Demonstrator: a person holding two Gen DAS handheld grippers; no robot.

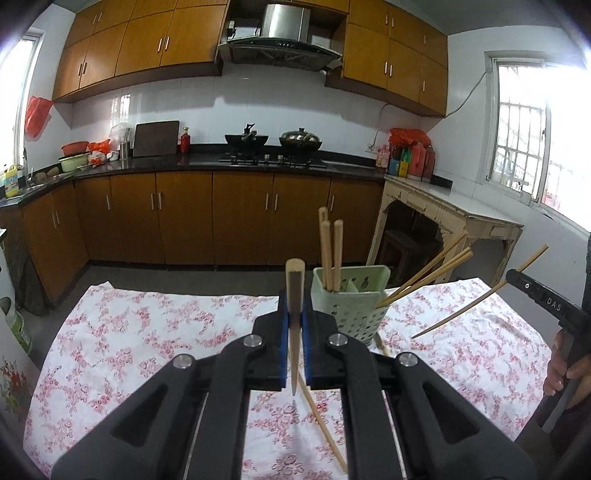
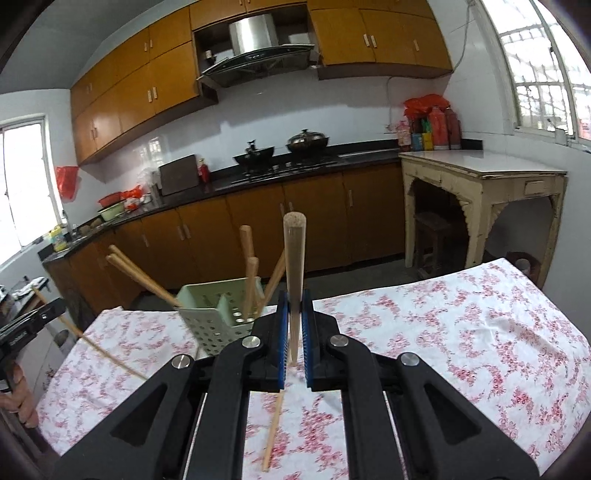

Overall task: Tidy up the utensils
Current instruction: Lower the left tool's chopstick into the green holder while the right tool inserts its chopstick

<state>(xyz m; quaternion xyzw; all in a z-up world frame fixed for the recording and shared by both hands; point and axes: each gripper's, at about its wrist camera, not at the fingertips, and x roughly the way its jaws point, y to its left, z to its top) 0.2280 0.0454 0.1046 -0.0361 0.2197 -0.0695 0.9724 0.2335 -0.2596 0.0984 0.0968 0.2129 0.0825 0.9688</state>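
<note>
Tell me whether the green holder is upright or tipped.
Upright: the green holder stands on its base on the tablecloth, open top up, chopsticks sticking out.

You're facing brown cabinets (image 1: 236,218) under a dark counter (image 1: 207,161), white-tiled wall (image 1: 236,103) behind. A steel range hood (image 1: 284,27) hangs above; daylight floods barred windows (image 1: 521,125) beside a cream side table (image 2: 484,177)

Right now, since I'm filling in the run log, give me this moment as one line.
left tool: shut on chopstick | right tool: shut on chopstick | holder: five chopsticks in | tablecloth: one loose chopstick
</note>
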